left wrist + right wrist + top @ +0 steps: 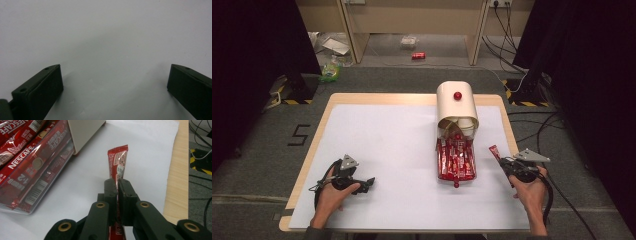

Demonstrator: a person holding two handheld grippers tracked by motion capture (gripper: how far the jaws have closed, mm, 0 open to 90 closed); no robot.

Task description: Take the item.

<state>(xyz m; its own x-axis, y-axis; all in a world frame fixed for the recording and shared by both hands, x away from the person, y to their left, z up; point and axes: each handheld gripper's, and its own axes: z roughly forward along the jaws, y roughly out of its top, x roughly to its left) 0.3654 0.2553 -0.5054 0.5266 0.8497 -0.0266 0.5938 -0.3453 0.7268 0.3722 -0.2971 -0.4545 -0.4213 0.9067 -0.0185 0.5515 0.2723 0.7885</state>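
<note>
- One red Nescafé coffee stick (118, 161) sat clamped between the jaws of your right gripper (117, 185); the pads pressed its flat sides and most of its length stuck out past the tips, with a short red end showing below them.
- From the high view, you held that stick (495, 152) near the right edge of the white sheet (387, 145), just right of the clear tray (456, 175), and apart from it.
- That tray lay packed with more red Nescafé sticks (27, 162) side by side, drawn out from under a cream box (456, 107) with a rounded top and a red knob (457, 95).
- A second red knob (456, 185) marked the tray's near end.
- Your left gripper (362, 186) rested low on the sheet at the near left, well apart from the tray.
- Its jaws stood wide apart, with nothing but white sheet (112, 50) between them.
- Your right hand (532, 192) gripped its tool from the near side, beside the wooden table edge (510, 130).
</note>
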